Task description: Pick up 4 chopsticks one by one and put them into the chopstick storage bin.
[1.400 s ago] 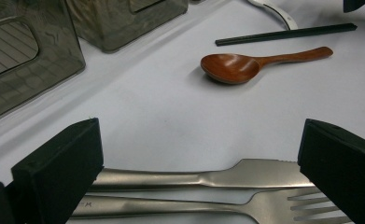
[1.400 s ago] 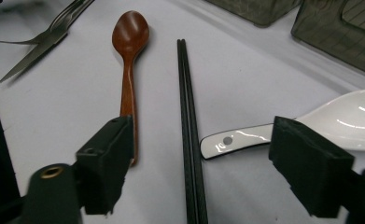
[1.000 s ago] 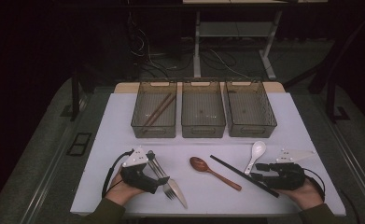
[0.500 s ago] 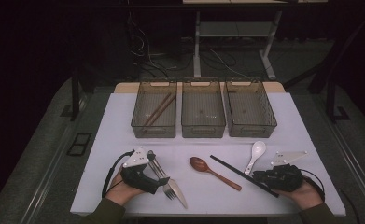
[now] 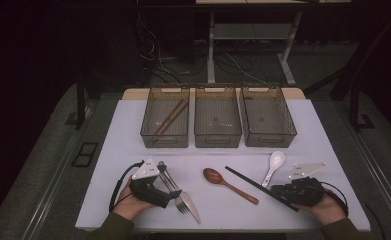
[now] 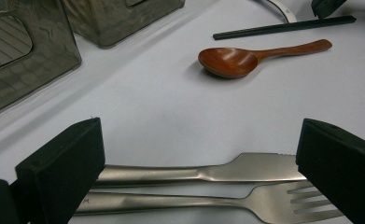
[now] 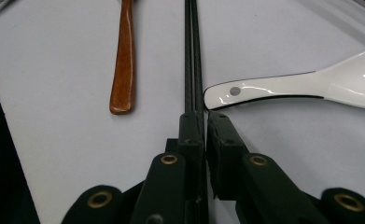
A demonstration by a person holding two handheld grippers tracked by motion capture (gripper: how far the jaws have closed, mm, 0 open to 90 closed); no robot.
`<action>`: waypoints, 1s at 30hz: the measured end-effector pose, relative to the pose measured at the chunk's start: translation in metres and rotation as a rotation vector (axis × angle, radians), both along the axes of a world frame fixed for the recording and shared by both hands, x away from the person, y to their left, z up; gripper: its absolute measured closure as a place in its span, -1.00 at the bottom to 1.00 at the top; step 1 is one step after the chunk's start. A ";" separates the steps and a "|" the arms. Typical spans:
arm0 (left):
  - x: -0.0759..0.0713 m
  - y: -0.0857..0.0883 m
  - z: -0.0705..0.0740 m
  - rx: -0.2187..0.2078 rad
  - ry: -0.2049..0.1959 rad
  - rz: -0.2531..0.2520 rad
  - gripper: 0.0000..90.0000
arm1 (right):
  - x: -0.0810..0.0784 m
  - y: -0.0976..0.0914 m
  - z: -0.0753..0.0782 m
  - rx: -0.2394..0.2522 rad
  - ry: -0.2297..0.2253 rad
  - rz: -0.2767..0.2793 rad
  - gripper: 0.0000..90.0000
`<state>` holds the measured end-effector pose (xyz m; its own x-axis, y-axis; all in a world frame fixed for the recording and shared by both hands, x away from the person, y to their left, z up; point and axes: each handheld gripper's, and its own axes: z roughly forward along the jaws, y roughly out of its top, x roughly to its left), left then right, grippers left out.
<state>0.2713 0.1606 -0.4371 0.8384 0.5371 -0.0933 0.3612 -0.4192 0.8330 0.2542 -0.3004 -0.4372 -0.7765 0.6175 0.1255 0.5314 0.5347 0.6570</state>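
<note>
Black slender chopsticks [image 7: 193, 51], lying on the white worktop [image 5: 133, 125] between the brown wooden spoon [image 5: 229, 184] and the white ceramic spoon [image 5: 274, 165], are pinched at one end by the right gripper [image 5: 282, 191], whose jaws have just been closing. The left gripper [image 6: 199, 168], left of the wooden spoon, has its jaws spread astride a steel knife [image 6: 203, 171] and steel fork [image 6: 208, 201].

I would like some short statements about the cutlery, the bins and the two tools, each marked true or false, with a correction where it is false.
1. The right tool is shut on the black chopsticks. True; its jaws have just been closing on them.
2. The left tool is clamped on the wooden spoon. False: its jaws stand open around the knife and fork, and the spoon lies farther off.
3. A pair of brown chopsticks lies in the left bin. True.
4. The white spoon is in the right bin. False: it lies on the table, beside the black chopsticks.
</note>
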 end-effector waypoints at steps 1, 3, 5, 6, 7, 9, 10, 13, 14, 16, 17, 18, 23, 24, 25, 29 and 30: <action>0.000 0.000 0.000 0.002 0.000 0.000 -0.99 | 0.000 0.000 0.000 -0.002 0.001 0.001 0.86; 0.000 0.000 0.000 0.002 0.000 0.000 -0.99 | 0.001 0.000 -0.001 -0.008 0.000 0.000 0.86; 0.000 0.000 0.000 0.002 0.001 0.000 -0.99 | 0.001 0.000 -0.001 -0.010 0.002 0.000 0.86; 0.000 0.000 0.000 0.000 0.000 0.000 -0.99 | 0.001 0.000 -0.002 -0.012 0.003 0.001 0.86; 0.000 0.000 0.000 0.000 0.000 -0.001 -0.99 | 0.001 0.000 -0.002 -0.013 0.004 0.003 0.86; 0.000 0.000 0.000 -0.001 0.002 0.000 -0.99 | 0.001 0.000 -0.002 -0.016 0.004 0.007 0.86; 0.000 0.000 0.000 -0.001 0.002 0.000 -0.99 | 0.001 0.000 -0.003 -0.019 0.008 0.007 0.86; 0.000 0.000 0.000 -0.001 0.001 0.000 -0.99 | 0.002 0.000 -0.003 -0.018 0.010 0.007 0.86; 0.000 0.000 0.000 -0.001 0.002 0.000 -0.99 | 0.002 0.000 -0.004 -0.019 0.008 0.009 0.85; 0.000 0.000 0.000 -0.001 0.002 -0.001 -0.99 | 0.002 0.000 -0.004 -0.020 0.011 0.010 0.86; 0.000 0.000 0.000 -0.001 0.002 -0.001 -0.99 | 0.002 0.000 -0.005 -0.021 0.013 0.010 0.86; 0.000 0.000 0.000 0.000 0.002 -0.001 -0.99 | 0.002 0.001 -0.005 -0.025 0.014 0.013 0.86; 0.000 0.000 0.000 0.001 0.003 -0.002 -0.99 | 0.003 0.002 -0.007 -0.034 0.018 0.019 0.86; 0.000 0.000 0.000 0.001 0.003 -0.002 -0.99 | 0.003 0.002 -0.007 -0.034 0.017 0.019 0.86; 0.000 0.000 0.000 0.001 0.003 -0.003 -0.99 | 0.003 0.002 -0.007 -0.034 0.017 0.020 0.86; 0.000 -0.001 0.000 0.003 0.002 -0.005 -0.99 | 0.002 0.002 -0.007 -0.041 0.012 0.027 0.86; 0.000 -0.001 0.000 0.003 0.002 -0.005 -0.99 | 0.002 0.002 -0.007 -0.042 0.011 0.027 0.87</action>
